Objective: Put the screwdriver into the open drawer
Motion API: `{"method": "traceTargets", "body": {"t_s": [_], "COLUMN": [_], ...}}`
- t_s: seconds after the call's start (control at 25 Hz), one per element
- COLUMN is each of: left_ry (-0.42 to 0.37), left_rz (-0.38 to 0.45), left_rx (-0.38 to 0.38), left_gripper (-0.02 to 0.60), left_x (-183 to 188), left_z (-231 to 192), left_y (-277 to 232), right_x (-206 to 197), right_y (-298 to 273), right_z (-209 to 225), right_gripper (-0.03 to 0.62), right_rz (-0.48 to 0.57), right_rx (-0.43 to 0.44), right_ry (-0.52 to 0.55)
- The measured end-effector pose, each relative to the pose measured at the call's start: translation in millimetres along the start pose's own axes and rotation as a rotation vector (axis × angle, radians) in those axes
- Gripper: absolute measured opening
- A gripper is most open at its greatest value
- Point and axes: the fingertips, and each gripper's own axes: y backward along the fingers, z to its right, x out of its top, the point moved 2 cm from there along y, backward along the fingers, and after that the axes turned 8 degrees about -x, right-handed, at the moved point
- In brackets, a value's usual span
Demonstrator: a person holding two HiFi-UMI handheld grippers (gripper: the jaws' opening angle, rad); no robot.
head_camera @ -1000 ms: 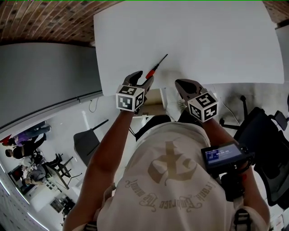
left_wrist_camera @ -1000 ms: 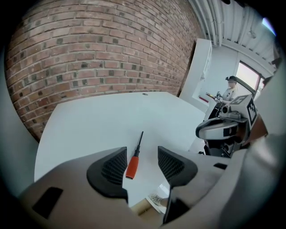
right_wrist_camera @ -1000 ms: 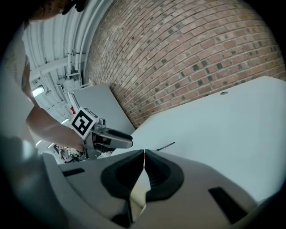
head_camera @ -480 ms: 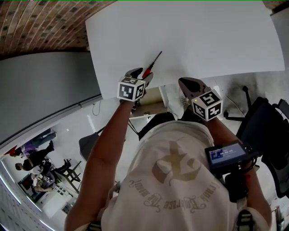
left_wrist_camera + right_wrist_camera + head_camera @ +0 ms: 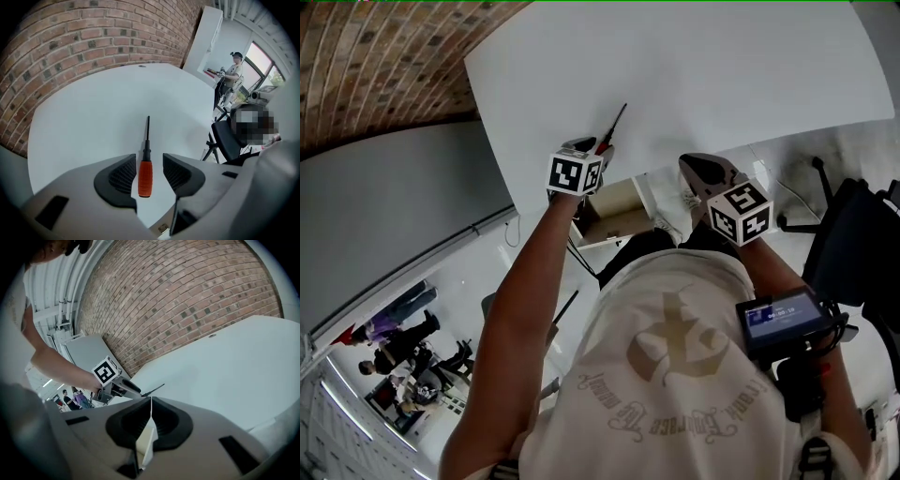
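- Where the head view looks steeply down, the screwdriver lies flat on the smooth white table near its front edge, its thin dark shaft pointing away and its red handle at the tips of the left gripper
- Under that edge the drawer, a pale cream box, stands pulled out between the two arms; the right gripper hangs by the table edge, well apart from the screwdriver
- In the left gripper view the ribbed orange-red handle sits between the two dark, grooved pads, with a sliver of white tabletop on either side; the jaws have just been closing, yet neither pad presses on it
- The slim round shaft runs straight from a black collar across the matt top, towards a rough brick wall
- In the right gripper view its dark ribbed pads meet along a thin seam, closed on nothing
- Beyond them the left gripper, with its black-and-white marker cube, leans over the table's rim, the shaft tip poking out past it
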Motion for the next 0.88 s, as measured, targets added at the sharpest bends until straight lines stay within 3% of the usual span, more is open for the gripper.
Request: {"method": "traceTargets", "body": {"t_s": [0.56,0.88], "left_ry": [-0.015,0.002], "left_rz": [-0.268,-0.34], "left_rx": [0.004,-0.024], "left_gripper": [0.17,0.12], "left_x": [-6,-11], "left_z": [-16,-12], "left_y": [-16,-23], "right_x": [-5,-5], "right_y": [4,6], "right_z": [11,18], "right_gripper": [0.023,0.023], "right_rz": [0.012,0.021], "right_rx": [-0.039,-0.062], "right_ry": [-0.048,-0.069]}}
